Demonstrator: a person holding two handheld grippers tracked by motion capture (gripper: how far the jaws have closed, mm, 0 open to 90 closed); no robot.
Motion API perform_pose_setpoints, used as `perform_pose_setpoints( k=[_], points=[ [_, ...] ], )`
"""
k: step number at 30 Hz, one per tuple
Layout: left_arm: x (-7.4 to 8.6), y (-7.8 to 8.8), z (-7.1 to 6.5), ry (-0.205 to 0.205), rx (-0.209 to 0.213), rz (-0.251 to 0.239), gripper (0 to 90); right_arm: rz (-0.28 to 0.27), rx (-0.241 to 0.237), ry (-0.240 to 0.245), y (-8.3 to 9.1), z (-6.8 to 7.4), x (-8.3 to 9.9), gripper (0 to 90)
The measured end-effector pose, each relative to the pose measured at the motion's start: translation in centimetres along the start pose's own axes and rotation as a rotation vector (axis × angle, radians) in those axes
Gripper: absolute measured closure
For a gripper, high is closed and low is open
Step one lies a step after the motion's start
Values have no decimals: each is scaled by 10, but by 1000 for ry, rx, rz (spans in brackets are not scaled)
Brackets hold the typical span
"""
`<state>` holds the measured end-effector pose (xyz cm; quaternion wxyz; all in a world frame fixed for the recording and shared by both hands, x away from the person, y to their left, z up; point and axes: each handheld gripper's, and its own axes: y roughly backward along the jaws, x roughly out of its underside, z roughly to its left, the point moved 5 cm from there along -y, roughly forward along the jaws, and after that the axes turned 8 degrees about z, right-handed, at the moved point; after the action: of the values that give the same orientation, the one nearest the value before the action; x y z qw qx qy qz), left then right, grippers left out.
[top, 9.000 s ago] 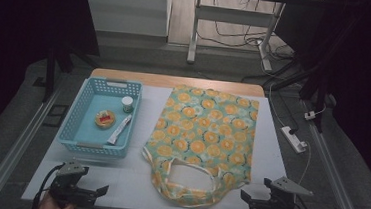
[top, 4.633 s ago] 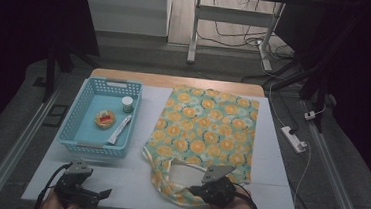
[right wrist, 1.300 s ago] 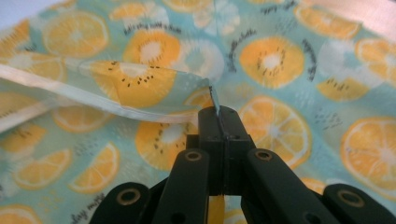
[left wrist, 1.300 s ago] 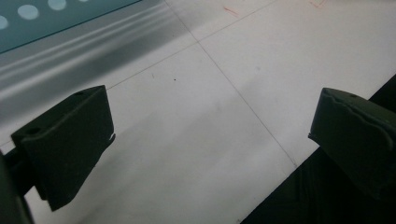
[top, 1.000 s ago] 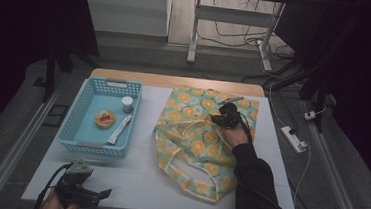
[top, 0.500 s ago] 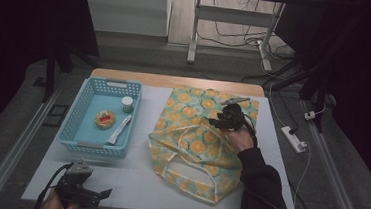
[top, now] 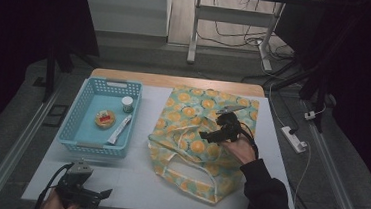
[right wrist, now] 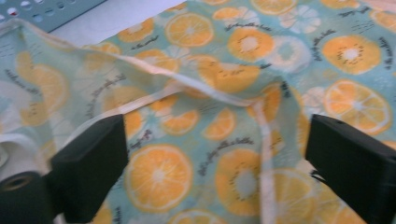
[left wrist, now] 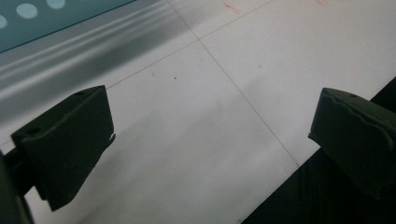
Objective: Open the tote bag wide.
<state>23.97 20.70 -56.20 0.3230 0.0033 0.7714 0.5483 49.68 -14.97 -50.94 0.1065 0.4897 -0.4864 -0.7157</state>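
A tote bag (top: 191, 130) printed with orange slices lies rumpled on the white table (top: 137, 181), its top layer folded back and its handles toward the near edge. My right gripper (top: 210, 135) hovers over the bag's middle. Its jaws have just been opening and now stand wide, with nothing pinched between them. In the right gripper view (right wrist: 219, 158) the bag's cloth (right wrist: 196, 121) and a white hem lie below the jaws. My left gripper (top: 98, 194) rests open at the table's near left corner, and the left gripper view (left wrist: 210, 140) looks on bare table.
A light blue basket (top: 71, 125) stands at the left with a small white cup (top: 127, 103), a round orange item (top: 104, 118) and a white packet (top: 120, 129) inside. A power strip (top: 293, 139) lies on the floor at the right.
The right gripper's jaws have opened and let go of the bag's cloth. That hand has drawn back toward the near side and lifted a little. The left gripper has stayed put.
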Motion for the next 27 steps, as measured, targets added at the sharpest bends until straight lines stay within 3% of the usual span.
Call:
perform_pose_setpoints(
  k=[10,18,27],
  points=[
    [0,0,0,-6,0,-3,0,36,-19,48,-2,33,15,0],
    [0,1,0,-6,2,-5,0,95,-34,83,-19,52,30,0],
    [0,0,-1,-11,2,-3,0,160,31,141,-42,58,42,0]
  ],
)
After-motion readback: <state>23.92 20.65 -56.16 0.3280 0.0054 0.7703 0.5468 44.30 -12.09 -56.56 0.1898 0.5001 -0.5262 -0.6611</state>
